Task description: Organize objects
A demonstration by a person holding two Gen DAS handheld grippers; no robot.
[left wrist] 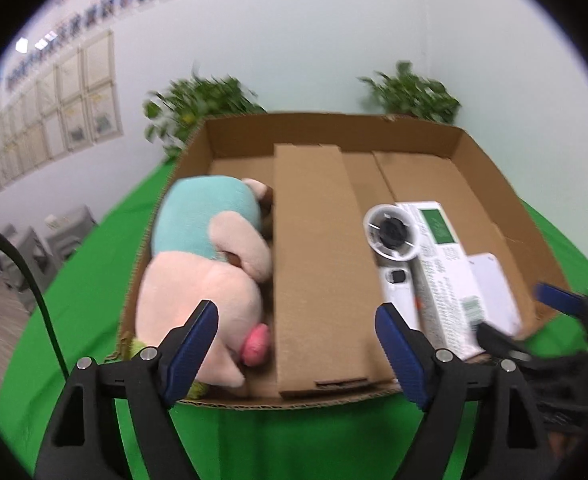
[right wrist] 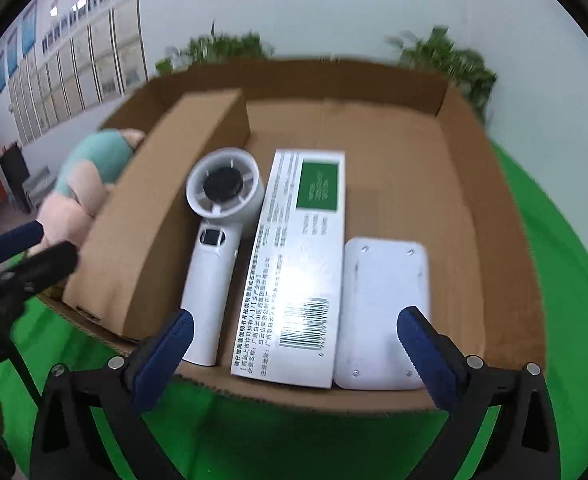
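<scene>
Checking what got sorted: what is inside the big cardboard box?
In the open cardboard box: a long brown cardboard divider, a pink-and-teal plush toy left of it; right of it a white handheld fan, a white-green carton, a white flat device. Underneath them is hidden.

Box [right wrist: 494,216]: matt corrugated cardboard
Toy [left wrist: 202,276]: soft plush cloth
Fan [right wrist: 218,232]: smooth white plastic
Carton [right wrist: 298,264]: glossy printed card
Table cover [left wrist: 94,264]: matt green cloth
</scene>
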